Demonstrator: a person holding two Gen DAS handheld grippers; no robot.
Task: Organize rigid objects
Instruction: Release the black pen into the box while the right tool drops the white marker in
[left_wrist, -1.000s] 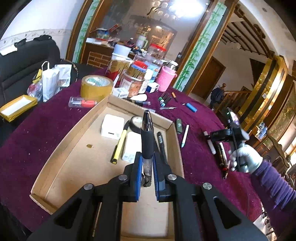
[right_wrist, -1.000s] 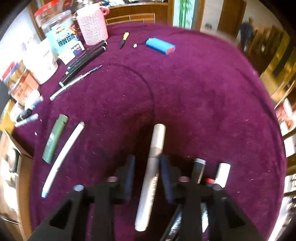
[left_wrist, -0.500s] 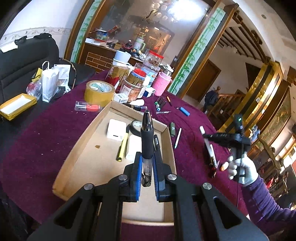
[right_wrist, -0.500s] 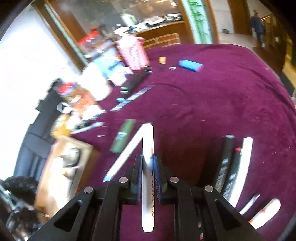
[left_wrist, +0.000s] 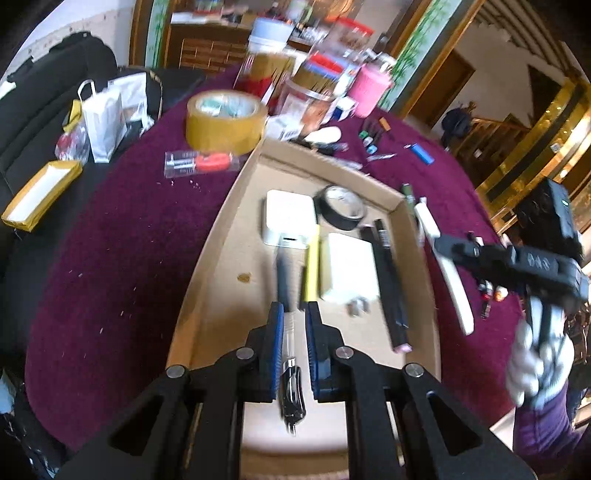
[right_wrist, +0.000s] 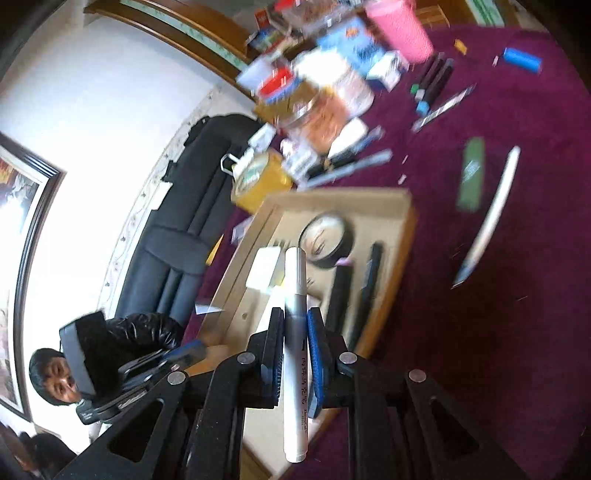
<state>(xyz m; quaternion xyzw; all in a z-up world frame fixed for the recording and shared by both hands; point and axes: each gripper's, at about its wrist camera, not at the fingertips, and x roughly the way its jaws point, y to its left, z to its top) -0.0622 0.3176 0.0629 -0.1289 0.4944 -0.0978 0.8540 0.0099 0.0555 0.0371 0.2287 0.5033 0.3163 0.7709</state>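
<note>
My left gripper (left_wrist: 294, 310) is shut on a black pen (left_wrist: 285, 273) and points down into the shallow cardboard tray (left_wrist: 221, 236). In the tray lie a white box (left_wrist: 288, 218), a black tape roll (left_wrist: 341, 212), a yellow highlighter (left_wrist: 311, 264), a white charger (left_wrist: 349, 269) and black pens (left_wrist: 388, 277). My right gripper (right_wrist: 295, 315) is shut on a white marker (right_wrist: 294, 273), held over the tray's (right_wrist: 402, 236) near edge. In the left wrist view that right gripper (left_wrist: 443, 245) comes in from the right with the marker (left_wrist: 454, 284).
On the purple cloth right of the tray lie a green lighter (right_wrist: 471, 173) and a white pen (right_wrist: 491, 218). Behind it stand a brown tape roll (left_wrist: 225, 122), jars, a pink cup (left_wrist: 369, 86) and a blue lighter (left_wrist: 423, 153). A person's gloved hand (left_wrist: 532, 365) holds the right gripper.
My right gripper closed on the white marker, lifted it off the cloth and swung left to the tray. My left gripper tipped downward over the tray with the black pen.
</note>
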